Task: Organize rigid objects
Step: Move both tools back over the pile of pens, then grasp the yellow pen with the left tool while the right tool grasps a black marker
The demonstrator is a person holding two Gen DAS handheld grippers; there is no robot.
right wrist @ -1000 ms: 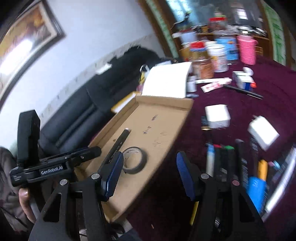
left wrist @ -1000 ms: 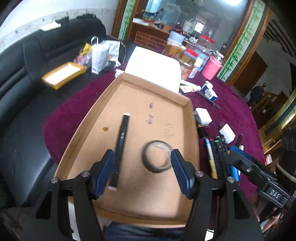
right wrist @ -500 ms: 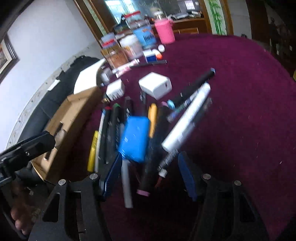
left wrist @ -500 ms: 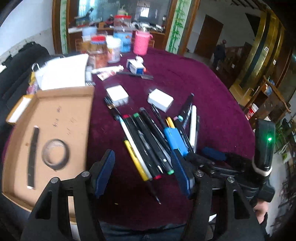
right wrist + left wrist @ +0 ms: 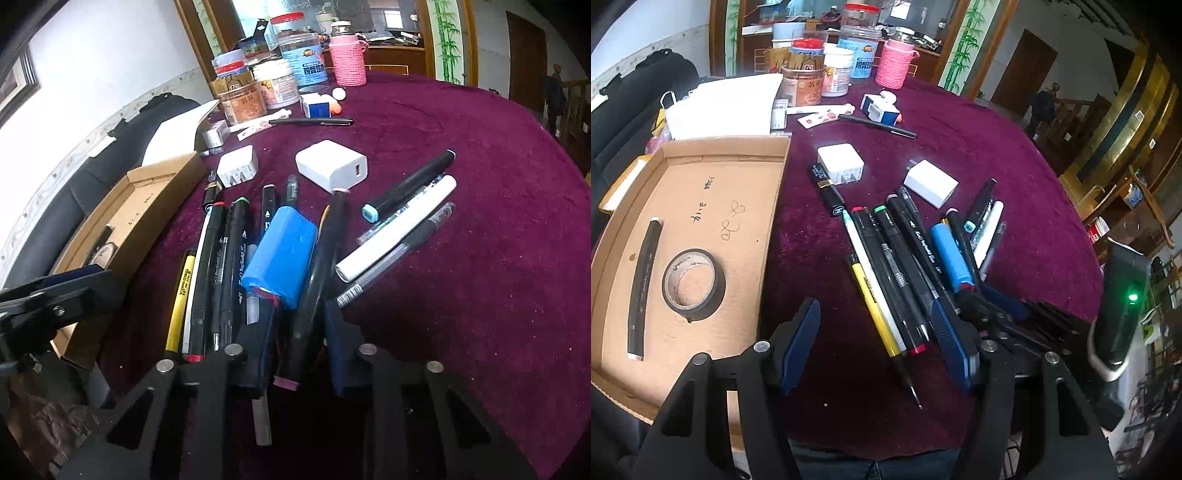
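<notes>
Several pens and markers lie side by side on the purple tablecloth, with a blue battery pack (image 5: 282,254) (image 5: 951,254) on top of them. My right gripper (image 5: 297,325) is down at the near end of the pile. Its jaws are closing, and the pads sit against a black marker (image 5: 325,251) with a purple end cap. My left gripper (image 5: 875,343) hangs open over the near ends of a yellow pen (image 5: 873,302) and its neighbours, holding nothing. A cardboard tray (image 5: 701,147) at the left holds a tape roll (image 5: 692,284) and a black strip (image 5: 644,288).
Two white chargers (image 5: 840,162) (image 5: 931,182) and a black lipstick tube (image 5: 827,188) lie beyond the pens. Jars, tubs and a pink knitted cup (image 5: 895,62) crowd the table's far side. A black sofa (image 5: 74,184) runs along the left behind the tray.
The left gripper swung right, from over the tray to the pens. The right gripper came down onto the pen pile and its jaws narrowed around the black marker.
</notes>
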